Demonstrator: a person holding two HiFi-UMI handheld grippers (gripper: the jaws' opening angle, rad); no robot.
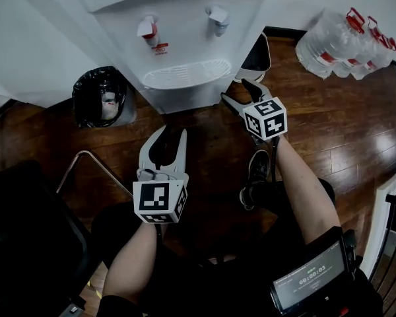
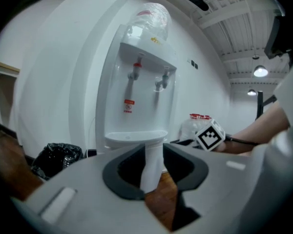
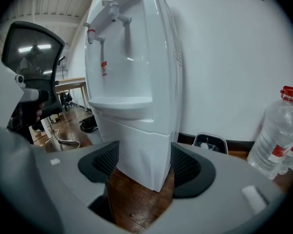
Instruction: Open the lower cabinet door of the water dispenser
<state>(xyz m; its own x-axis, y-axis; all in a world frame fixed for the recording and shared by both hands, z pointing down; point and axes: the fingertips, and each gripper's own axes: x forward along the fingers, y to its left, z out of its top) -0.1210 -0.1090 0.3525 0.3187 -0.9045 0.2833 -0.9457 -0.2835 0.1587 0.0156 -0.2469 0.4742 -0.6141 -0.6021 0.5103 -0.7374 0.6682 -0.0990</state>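
Note:
The white water dispenser (image 1: pixel 185 38) stands against the wall, its drip tray (image 1: pixel 186 73) above the lower cabinet door (image 1: pixel 185 100), which looks closed. My left gripper (image 1: pixel 170 136) hovers over the floor in front of the cabinet, open and holding nothing. In the left gripper view the cabinet (image 2: pixel 153 160) shows in the gap of the left gripper (image 2: pixel 154 172). My right gripper (image 1: pixel 237 91) is beside the cabinet's front right corner, jaws wide open. In the right gripper view that corner (image 3: pixel 146 155) stands between the pads of the right gripper (image 3: pixel 145 168), apart from them.
A bin lined with a black bag (image 1: pixel 102 98) sits left of the dispenser. Right of it are a small white-rimmed box (image 1: pixel 257 55) and several large water bottles (image 1: pixel 346 41). A metal tube frame (image 1: pixel 96 164) and a dark chair (image 1: pixel 26 243) are at lower left. The person's shoe (image 1: pixel 257 167) rests on the wood floor.

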